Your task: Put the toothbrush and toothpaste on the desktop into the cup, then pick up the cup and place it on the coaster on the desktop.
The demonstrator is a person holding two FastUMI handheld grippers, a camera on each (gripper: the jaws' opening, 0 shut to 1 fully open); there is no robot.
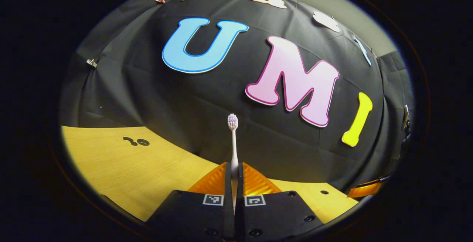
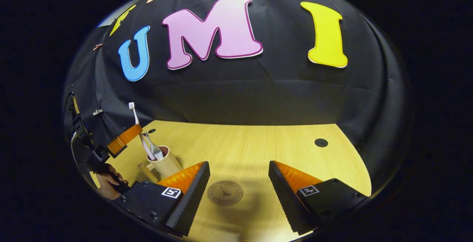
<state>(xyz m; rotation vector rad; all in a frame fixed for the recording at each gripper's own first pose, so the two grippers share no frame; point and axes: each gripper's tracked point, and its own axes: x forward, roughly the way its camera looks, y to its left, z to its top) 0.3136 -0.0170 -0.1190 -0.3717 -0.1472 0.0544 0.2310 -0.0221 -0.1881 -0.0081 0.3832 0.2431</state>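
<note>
- Toothbrush point(image 1: 233, 142) stands upright between the left gripper point(image 1: 233, 175) fingers in the left gripper view, bristle head on top against the black booth wall; both orange-backed fingers press on its white handle, so this gripper is clamped on it.
- The lower handle is hidden between the fingers and the gripper body, so how far down it reaches cannot be told there.
- In the right gripper view the same toothbrush point(image 2: 136, 123) leans over the cup point(image 2: 164, 162), its lower end at or inside the cup mouth; whether it touches the bottom is hidden by the cup wall.
- The cup, beige with a handle on its left side, stands on the wooden desktop point(image 2: 251, 149), just left of the right gripper's near finger, which covers part of its base.
- A toothpaste tube point(image 2: 154, 149) sticks up out of the cup beside the brush; it is small and hard to make out.
- The left gripper point(image 2: 130, 135) hangs above the cup, tilted, with a hand point(image 2: 106, 182) on its grip at the picture's edge, partly cut off.
- Right gripper point(image 2: 239, 177) is spread wide with nothing between its fingers, held low over the desktop and pointing toward the wall.
- The round coaster point(image 2: 224, 193) lies flat on the desktop between those fingers, just right of the cup and apart from it.
- A dark round hole point(image 2: 321, 142) sits in the desktop, well right of the cup.
</note>
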